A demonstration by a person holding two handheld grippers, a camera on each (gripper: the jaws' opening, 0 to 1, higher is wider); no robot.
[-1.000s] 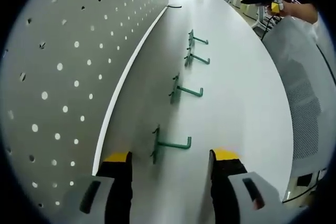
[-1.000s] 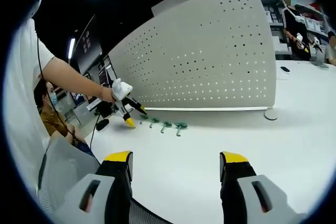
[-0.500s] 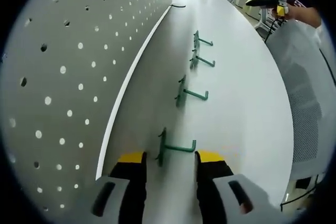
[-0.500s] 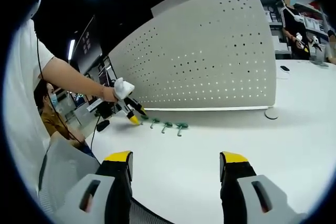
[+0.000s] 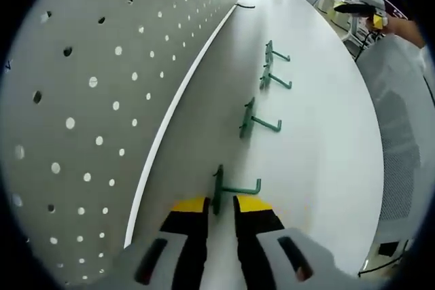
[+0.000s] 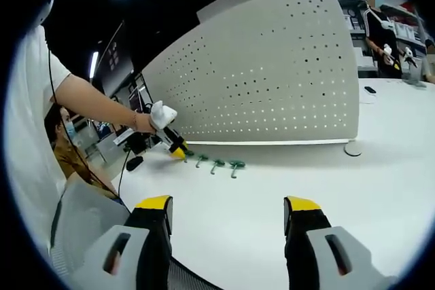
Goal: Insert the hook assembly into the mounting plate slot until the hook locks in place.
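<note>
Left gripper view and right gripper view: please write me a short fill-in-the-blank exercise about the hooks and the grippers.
1. The number of green hooks on the white table is ____.
2. The left gripper has its fingers around the ____ hook in the row.
3. The perforated board stands upright and its colour is ____.
4. The right gripper holds ____.

Missing words: four; nearest; grey; nothing

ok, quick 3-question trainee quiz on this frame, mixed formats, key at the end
1. True or false: four green hooks lie on the table beside the pegboard.
2. Which hook is the left gripper closing on? A) nearest hook B) farthest C) none
3. Fill in: the right gripper is ____ and holds nothing.

Key: 1 true; 2 A; 3 open
</note>
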